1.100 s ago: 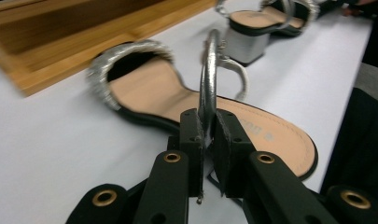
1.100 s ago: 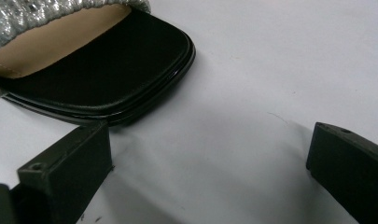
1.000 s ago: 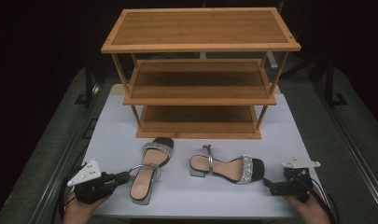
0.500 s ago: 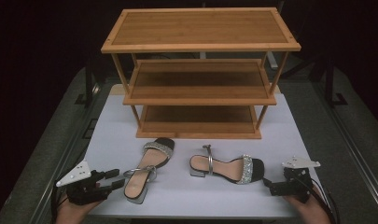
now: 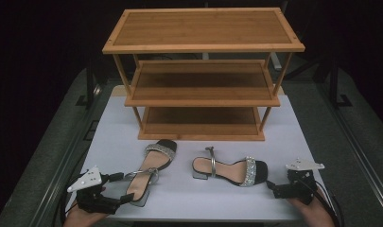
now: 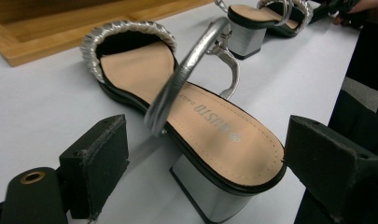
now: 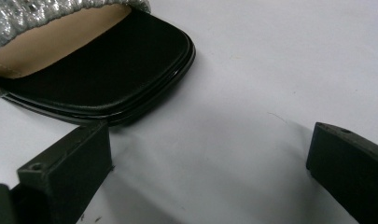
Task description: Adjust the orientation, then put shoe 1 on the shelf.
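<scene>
Our left tongs (image 5: pixel 123 187) have just been opening and now stand wide around the heel of the left sandal (image 5: pixel 149 169), pads clear of it, on the white counter (image 5: pixel 293 127) before the rack (image 5: pixel 203 75). Our right tongs (image 5: pixel 273 186) gape empty at the toe of the right sandal (image 5: pixel 229 169). To grip well, we judge we should centre the block heel between the pads, avoid the loose ankle strap (image 6: pixel 186 70), then close squarely on the heel's sides before lifting.
</scene>
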Demonstrator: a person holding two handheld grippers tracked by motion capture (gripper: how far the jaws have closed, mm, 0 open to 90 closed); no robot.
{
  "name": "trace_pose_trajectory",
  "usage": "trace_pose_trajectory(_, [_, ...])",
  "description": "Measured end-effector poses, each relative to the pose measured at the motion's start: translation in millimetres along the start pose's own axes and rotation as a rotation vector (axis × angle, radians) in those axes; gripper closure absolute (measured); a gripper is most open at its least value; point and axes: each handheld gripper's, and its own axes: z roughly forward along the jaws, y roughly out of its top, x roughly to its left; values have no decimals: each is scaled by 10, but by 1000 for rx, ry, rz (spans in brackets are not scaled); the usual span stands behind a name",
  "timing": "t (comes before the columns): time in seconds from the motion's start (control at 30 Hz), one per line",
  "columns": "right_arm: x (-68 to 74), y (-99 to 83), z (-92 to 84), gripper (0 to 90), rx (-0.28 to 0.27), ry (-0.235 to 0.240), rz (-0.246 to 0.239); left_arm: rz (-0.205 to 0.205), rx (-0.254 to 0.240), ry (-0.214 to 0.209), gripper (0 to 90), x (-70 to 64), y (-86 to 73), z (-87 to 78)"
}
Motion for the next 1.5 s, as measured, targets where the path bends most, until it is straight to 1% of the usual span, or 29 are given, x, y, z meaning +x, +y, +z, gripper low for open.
trace_pose_trajectory(0.07, [0,0,0,0,0,0,0,16,17,-18,131,-4,-5,42])
trace_pose_trajectory(0.1, [0,1,0,0,1,0,-1,15,16,-28,131,-7,-6,62])
trace_pose_trajectory(0.17, [1,0,-1,0,0,0,-1,21,19,-35,130,-10,4,86])
trace_pose_trajectory(0.23, [1,-1,0,0,-1,-1,-1,28,22,-35,130,-12,19,105])
trace_pose_trajectory(0.4, [1,-2,-1,0,-1,0,-1,28,33,-27,129,-27,7,131])
trace_pose_trajectory(0.53, [1,-1,-1,0,-1,0,-1,16,34,-34,129,-15,-4,133])
trace_pose_trajectory(0.63, [1,-1,0,0,-1,0,-1,2,36,-48,129,4,-18,139])
trace_pose_trajectory(0.77, [1,-1,0,0,-1,-1,-1,2,44,-44,129,-5,-27,141])
trace_pose_trajectory(0.83, [1,-1,0,0,-1,0,-1,-4,42,-48,129,2,-31,141])
trace_pose_trajectory(0.9, [0,-1,0,0,-1,0,-1,-20,47,-58,129,16,-44,148])
trace_pose_trajectory(0.93, [0,-1,0,0,-1,0,-1,-25,52,-62,129,22,-51,150])
trace_pose_trajectory(1.0, [1,-1,0,0,-1,-1,-1,-27,82,-66,131,24,-67,159])
trace_pose_trajectory(1.07, [1,-1,-1,0,-1,-1,-1,-18,99,-69,131,15,-77,168])
trace_pose_trajectory(1.13, [1,-2,-1,0,-1,-1,-1,-5,89,-70,131,-3,-56,189])
trace_pose_trajectory(1.2, [1,-2,-1,0,-1,-1,-1,2,96,-68,131,-11,-50,227])
trace_pose_trajectory(1.27, [1,-2,-1,0,-1,-1,-1,0,118,-84,131,-10,-62,285])
trace_pose_trajectory(1.33, [1,-2,-1,0,-1,-1,-1,3,129,-87,131,-9,-63,327])
trace_pose_trajectory(1.4, [2,-2,-1,0,-1,-1,-1,6,128,-82,132,-3,-49,366])
trace_pose_trajectory(1.43, [1,-2,-1,0,-1,-1,-1,5,122,-81,134,1,-41,376])
trace_pose_trajectory(1.5, [1,-2,0,0,-1,-1,-1,6,126,-82,141,10,-32,379])
